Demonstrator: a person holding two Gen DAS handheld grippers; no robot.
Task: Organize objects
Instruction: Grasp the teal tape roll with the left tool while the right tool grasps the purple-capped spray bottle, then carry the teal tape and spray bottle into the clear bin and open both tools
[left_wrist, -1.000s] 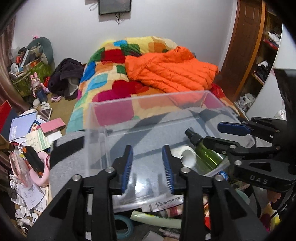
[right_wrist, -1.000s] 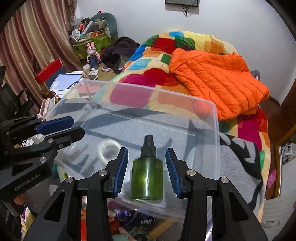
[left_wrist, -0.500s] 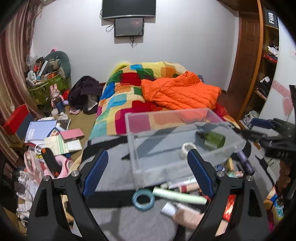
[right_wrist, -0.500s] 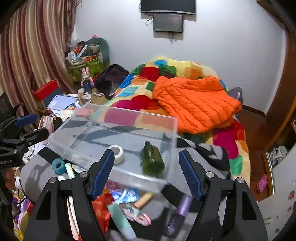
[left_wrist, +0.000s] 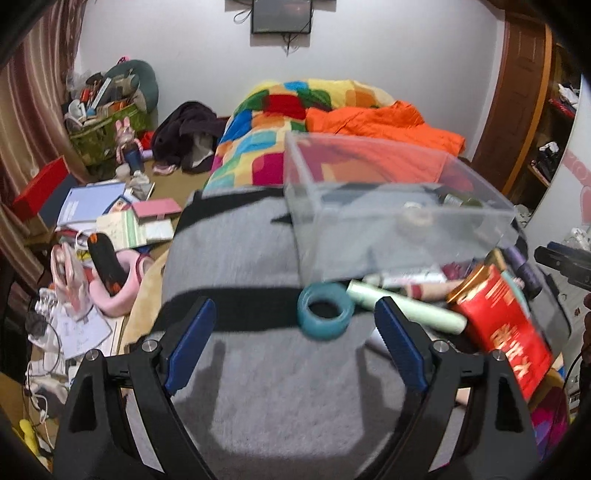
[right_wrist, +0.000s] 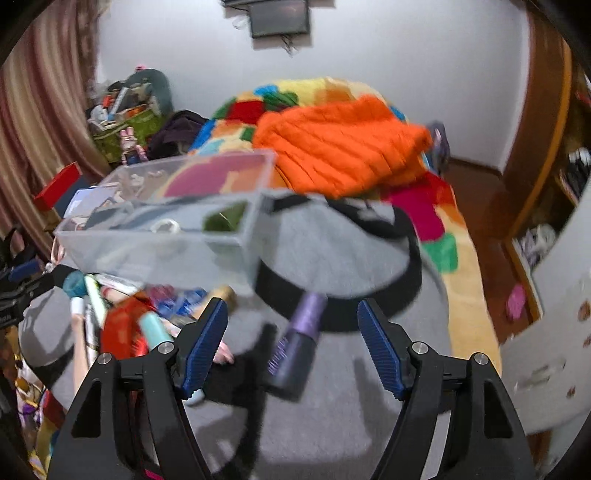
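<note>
A clear plastic bin stands on the grey blanket; it also shows in the right wrist view. Inside lie a green bottle and a white tape roll. My left gripper is open and empty, just short of a teal tape roll and a pale green tube. A red box lies at its right. My right gripper is open and empty, with a purple tube lying between its fingers on the blanket.
More tubes and a red packet are piled in front of the bin. An orange jacket lies on the patchwork quilt behind. Books and clutter cover the floor at left. A wooden door stands at right.
Both grippers opened wide and pulled back from the bin. The green bottle was let go and lies in the bin. Both views now face the loose items in front of the bin.
</note>
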